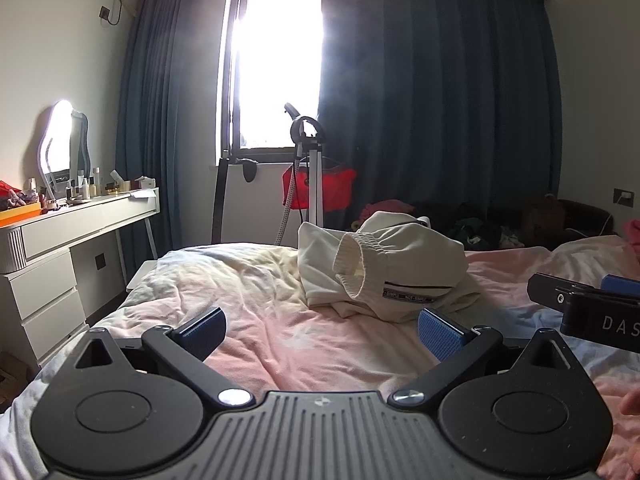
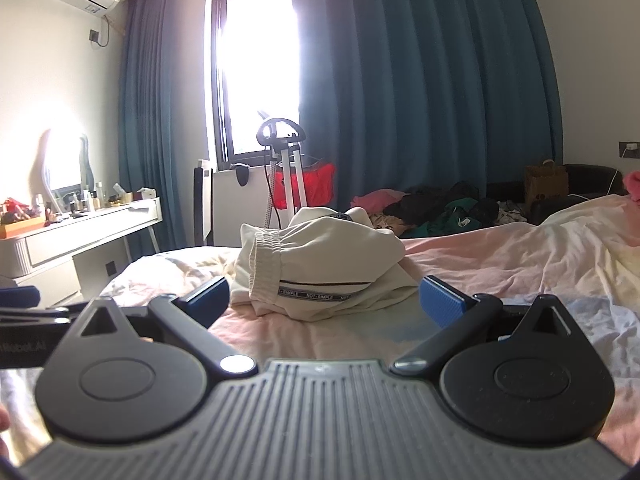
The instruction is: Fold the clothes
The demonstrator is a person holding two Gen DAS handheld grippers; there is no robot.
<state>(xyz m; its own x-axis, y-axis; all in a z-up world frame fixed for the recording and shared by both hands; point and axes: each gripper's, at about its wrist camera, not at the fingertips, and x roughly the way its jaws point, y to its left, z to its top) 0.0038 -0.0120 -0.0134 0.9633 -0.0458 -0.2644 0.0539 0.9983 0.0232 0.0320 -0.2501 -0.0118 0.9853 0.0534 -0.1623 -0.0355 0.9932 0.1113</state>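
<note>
Across the pink bedspread [image 1: 280,344], a cream garment [image 1: 384,264] lies bunched mid-bed, ribbed cuff up and still unfolded. It sits just beyond both tools, likely so either can reach an edge. Left gripper [image 1: 320,330] and right gripper [image 2: 326,300] hover low, fingers apart, holding nothing.

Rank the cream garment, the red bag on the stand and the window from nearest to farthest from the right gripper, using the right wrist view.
1. Cream garment, just ahead on the bed.
2. Red bag, on the stand beyond the bed.
3. Window, back wall, behind the stand.
</note>
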